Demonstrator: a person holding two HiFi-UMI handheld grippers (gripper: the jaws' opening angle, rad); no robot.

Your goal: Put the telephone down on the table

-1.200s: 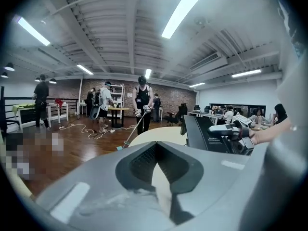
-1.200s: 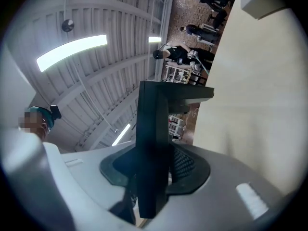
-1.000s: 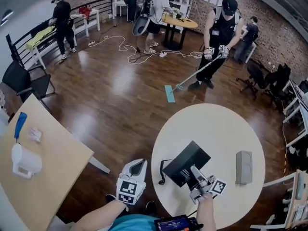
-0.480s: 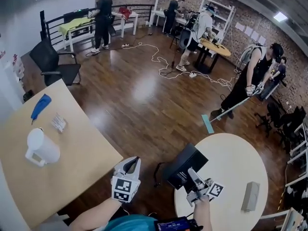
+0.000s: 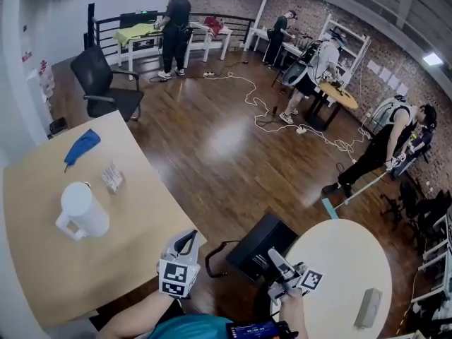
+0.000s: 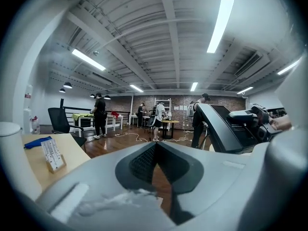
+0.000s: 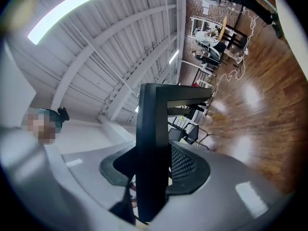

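– Between the two tables, at 5 o'clock in the head view, the telephone point(image 5: 263, 249) hangs over the floor point(image 5: 212, 161). A second ago it was above the round table point(image 5: 339, 267).
– Who has it?
– The right gripper point(image 5: 277, 265), jaws part-way apart and clamped on the edge of the black body. The left gripper point(image 5: 185, 244), at 6 o'clock, is closed on nothing.
– And the round table now?
– It has slid off to 4 o'clock. The wooden table point(image 5: 42, 260) with the white jug point(image 5: 81, 210) has grown at 8 o'clock.
– Meaning?
– I judge the carry is heading for that wooden table. The telephone isn't down yet.
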